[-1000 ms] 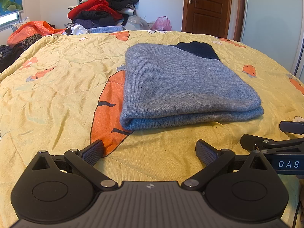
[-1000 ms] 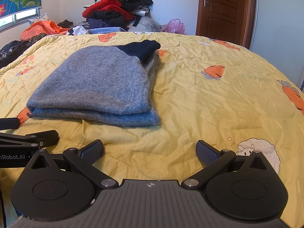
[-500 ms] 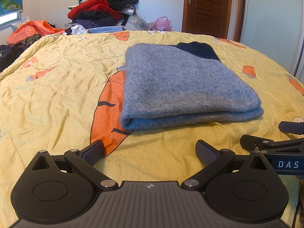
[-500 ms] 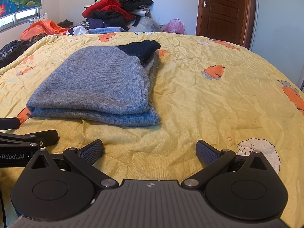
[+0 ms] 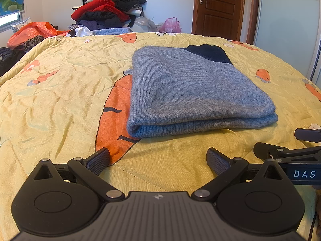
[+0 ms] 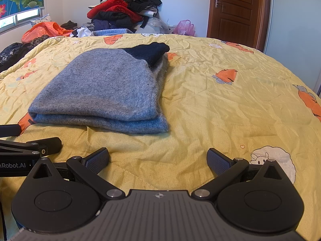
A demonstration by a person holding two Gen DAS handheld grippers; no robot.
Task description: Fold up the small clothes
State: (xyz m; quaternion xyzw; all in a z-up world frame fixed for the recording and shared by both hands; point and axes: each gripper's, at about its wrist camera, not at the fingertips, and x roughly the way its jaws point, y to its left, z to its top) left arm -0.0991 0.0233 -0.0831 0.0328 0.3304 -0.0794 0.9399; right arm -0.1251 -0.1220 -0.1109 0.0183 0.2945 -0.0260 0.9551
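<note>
Grey and soft, the folded sweater (image 5: 192, 92) lies flat on the yellow bed cover (image 5: 60, 100), with a dark blue part at its far end. The left hand-held gripper (image 5: 158, 160) sits low near the sweater's front edge, fingers wide apart, holding nothing. The right hand-held gripper (image 6: 158, 160) is beside it, also wide apart and holding nothing.

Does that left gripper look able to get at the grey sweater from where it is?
Probably yes. The left gripper is open and empty, pointing at the folded sweater, with only bare yellow bedspread between them. The right gripper sits off to the side, not in the path.
</note>
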